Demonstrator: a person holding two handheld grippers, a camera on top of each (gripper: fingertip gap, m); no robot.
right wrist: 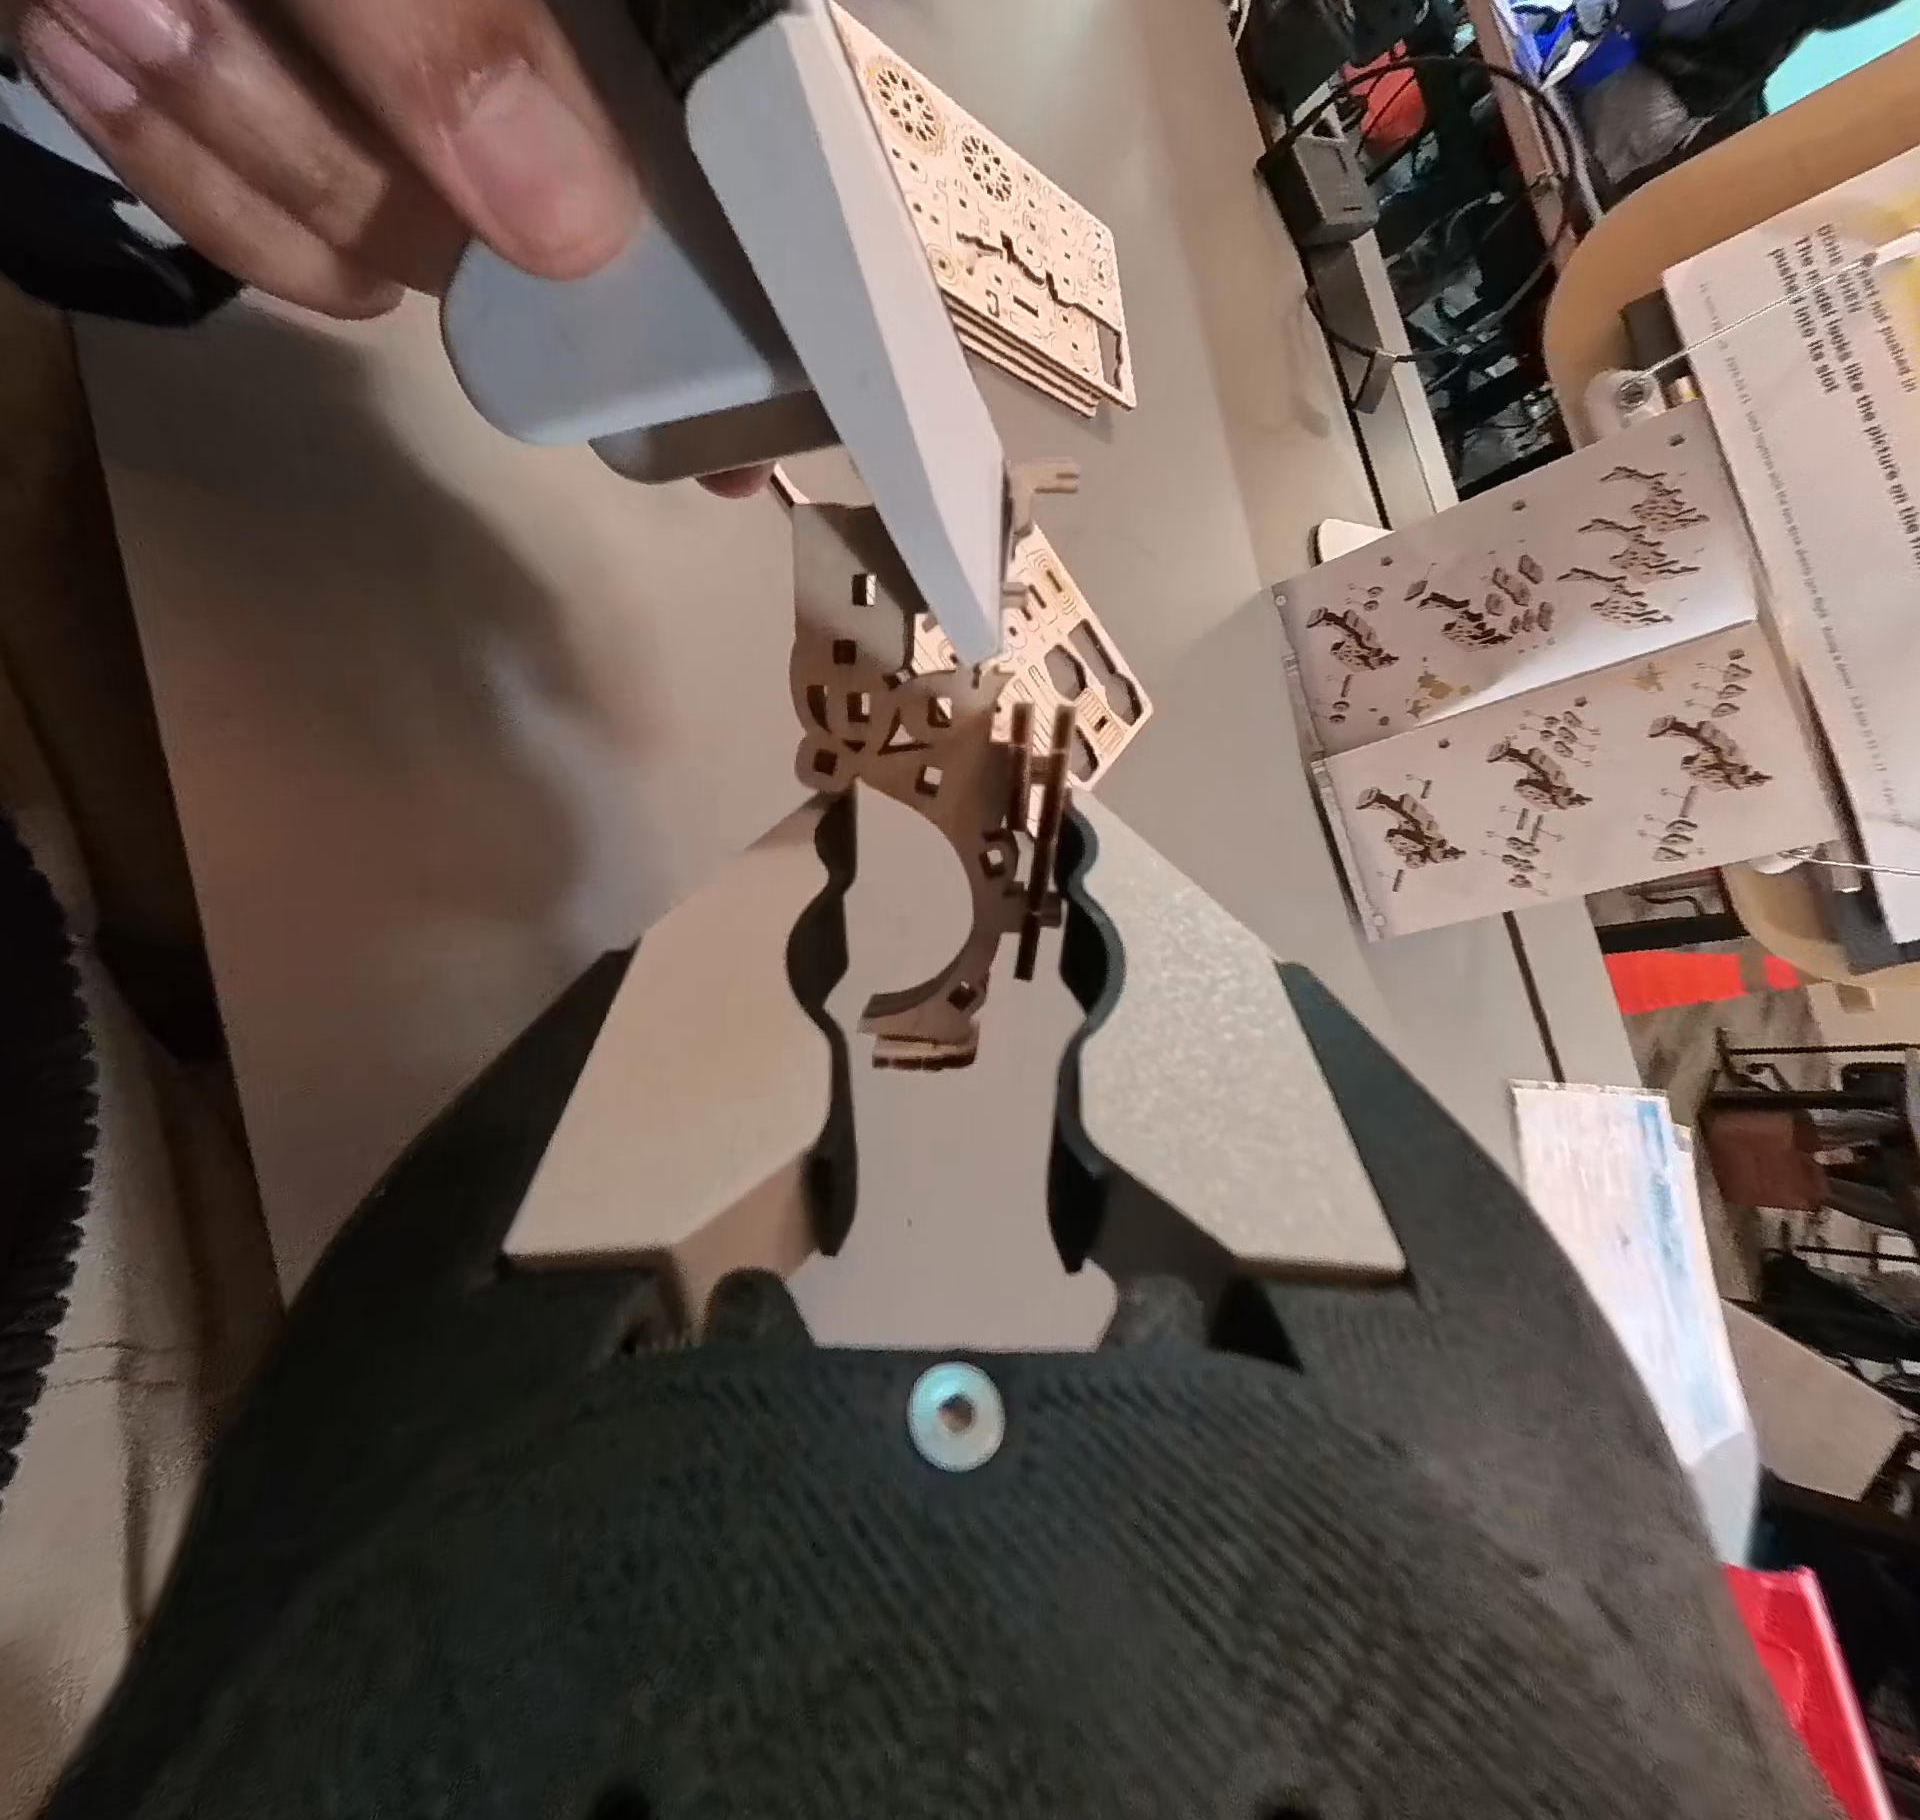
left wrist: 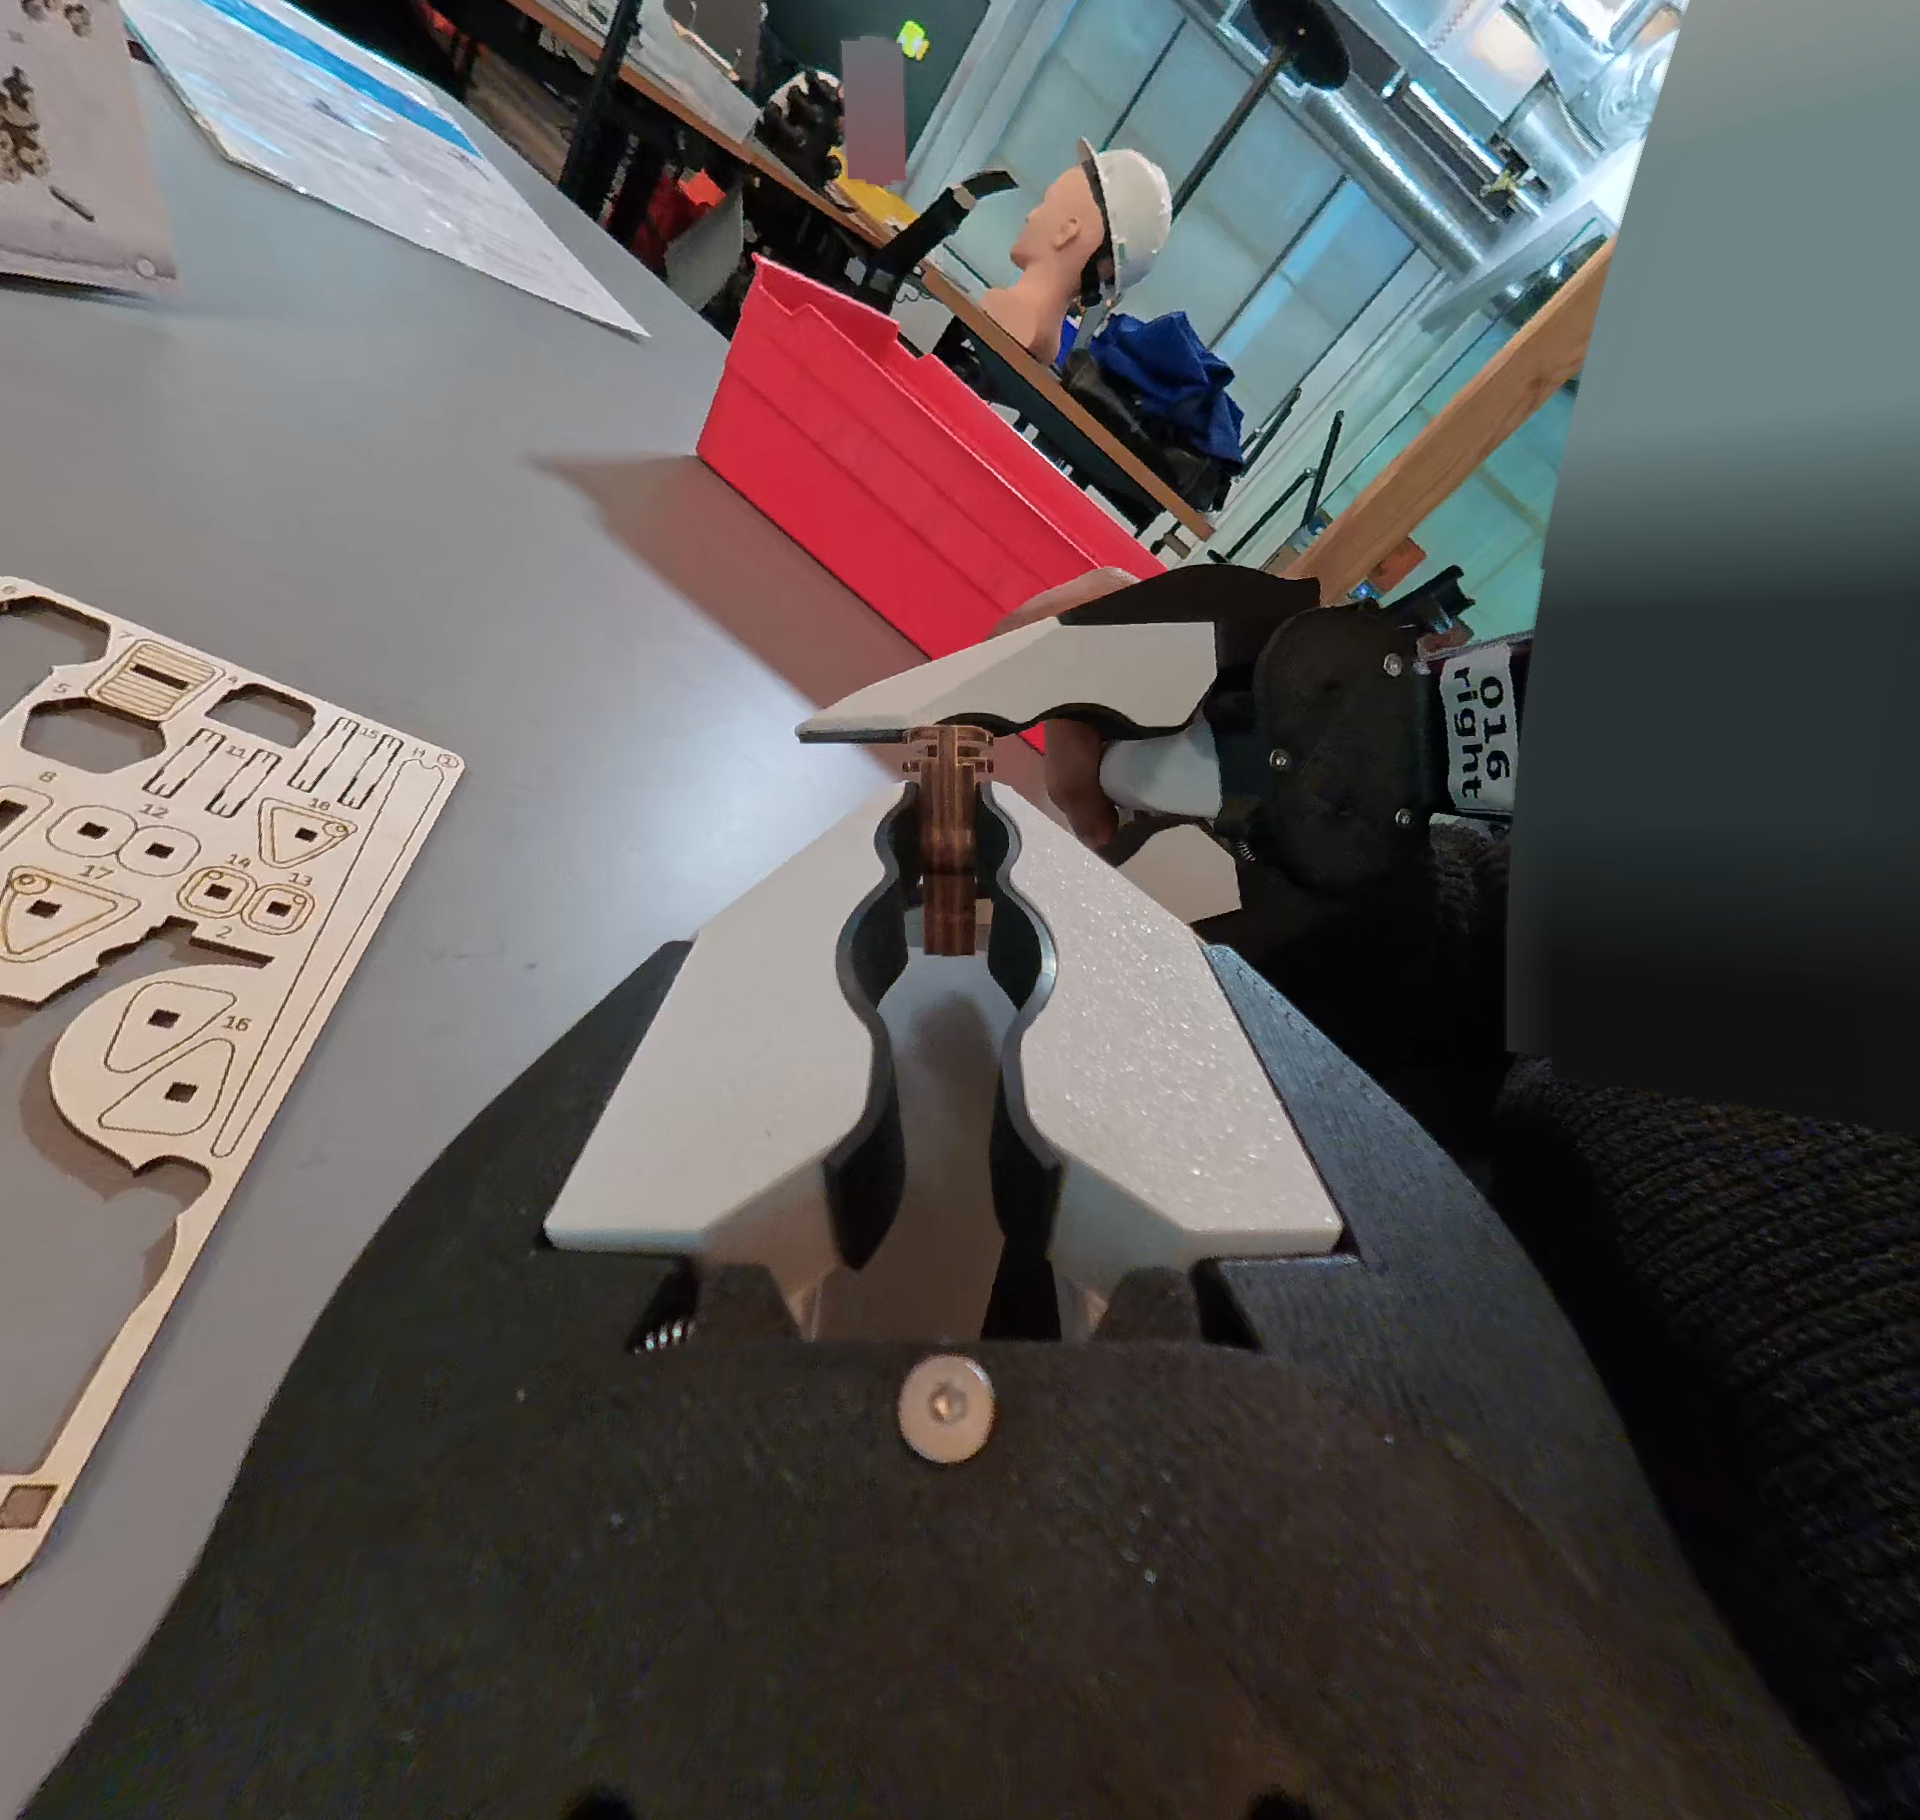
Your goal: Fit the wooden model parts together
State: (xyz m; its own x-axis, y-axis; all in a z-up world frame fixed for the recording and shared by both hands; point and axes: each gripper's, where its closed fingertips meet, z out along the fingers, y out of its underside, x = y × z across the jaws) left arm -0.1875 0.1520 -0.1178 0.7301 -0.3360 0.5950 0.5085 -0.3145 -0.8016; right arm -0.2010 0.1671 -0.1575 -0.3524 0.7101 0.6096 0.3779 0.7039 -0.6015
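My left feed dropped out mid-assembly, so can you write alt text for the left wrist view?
The left tongs are shut on a thin brown wooden model part, seen edge-on, while the right tongs reach in across its top end. On the grey table lie a pale laser-cut plywood parts sheet to the left and a red plastic bin beyond.

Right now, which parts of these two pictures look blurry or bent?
Left wrist view: wooden part sharp, table edge and background bowed by the wide lens. Right wrist view: hand blurred, wooden part fairly sharp, booklet skewed.
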